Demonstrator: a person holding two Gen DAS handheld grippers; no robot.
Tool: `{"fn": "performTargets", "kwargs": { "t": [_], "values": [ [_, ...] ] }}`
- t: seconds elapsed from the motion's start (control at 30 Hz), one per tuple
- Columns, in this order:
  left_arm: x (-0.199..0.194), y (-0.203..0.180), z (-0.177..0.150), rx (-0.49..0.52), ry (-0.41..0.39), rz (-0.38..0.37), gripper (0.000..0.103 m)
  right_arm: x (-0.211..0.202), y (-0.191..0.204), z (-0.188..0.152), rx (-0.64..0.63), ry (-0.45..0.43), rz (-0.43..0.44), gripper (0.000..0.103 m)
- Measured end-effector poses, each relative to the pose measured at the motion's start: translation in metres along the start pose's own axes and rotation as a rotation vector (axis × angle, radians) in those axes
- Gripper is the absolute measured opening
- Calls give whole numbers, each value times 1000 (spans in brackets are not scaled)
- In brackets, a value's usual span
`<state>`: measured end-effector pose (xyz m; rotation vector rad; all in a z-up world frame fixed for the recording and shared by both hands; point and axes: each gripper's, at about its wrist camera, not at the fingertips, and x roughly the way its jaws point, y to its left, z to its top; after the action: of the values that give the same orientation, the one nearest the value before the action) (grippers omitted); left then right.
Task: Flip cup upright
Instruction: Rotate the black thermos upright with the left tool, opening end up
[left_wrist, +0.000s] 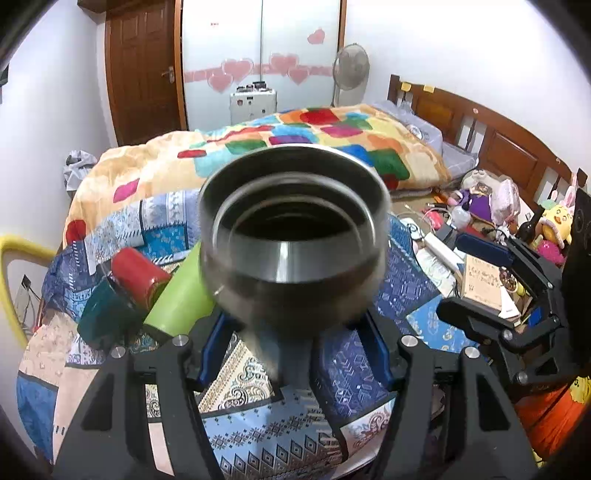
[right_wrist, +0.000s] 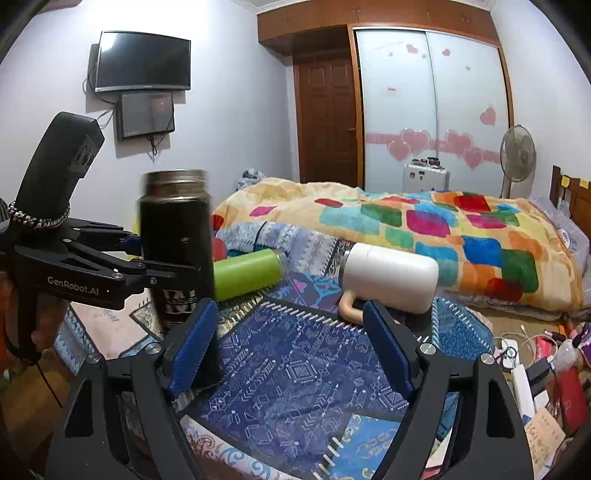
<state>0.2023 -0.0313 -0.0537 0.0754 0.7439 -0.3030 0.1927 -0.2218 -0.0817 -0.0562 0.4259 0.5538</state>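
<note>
My left gripper (left_wrist: 295, 332) is shut on a black metal cup (left_wrist: 293, 229). The cup's open mouth faces the left wrist camera and it looks motion-blurred. In the right wrist view the same black cup (right_wrist: 175, 236) stands about upright, rim at the top, held by the left gripper (right_wrist: 173, 266) coming in from the left, above the patterned blue cloth (right_wrist: 295, 369). My right gripper (right_wrist: 291, 343) is open and empty above the cloth. A white cup (right_wrist: 388, 273) with a beige handle lies on its side just beyond it.
A green cup (right_wrist: 247, 271) lies on its side behind the black cup; it also shows in the left wrist view (left_wrist: 179, 295) beside a red cup (left_wrist: 138, 275) and a dark teal cup (left_wrist: 103, 317). A bed with a colourful quilt (right_wrist: 424, 229) lies behind. Cluttered items (right_wrist: 535, 369) sit at right.
</note>
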Motion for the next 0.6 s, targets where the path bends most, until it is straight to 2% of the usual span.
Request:
{"fn": "performTargets", "kwargs": {
  "t": [0.1,0.2,0.6],
  "values": [
    [2,1,5,-5,-22,-3,64,-2,1,2,-2,-11,-1,80],
    [6,3,10,-20,-35,-18,64,-4,0,3,1,-26,-1,86],
    [23,-1,2,-11,-8,-23,64,1,-6,-6,6,-7,1,87]
  ]
}}
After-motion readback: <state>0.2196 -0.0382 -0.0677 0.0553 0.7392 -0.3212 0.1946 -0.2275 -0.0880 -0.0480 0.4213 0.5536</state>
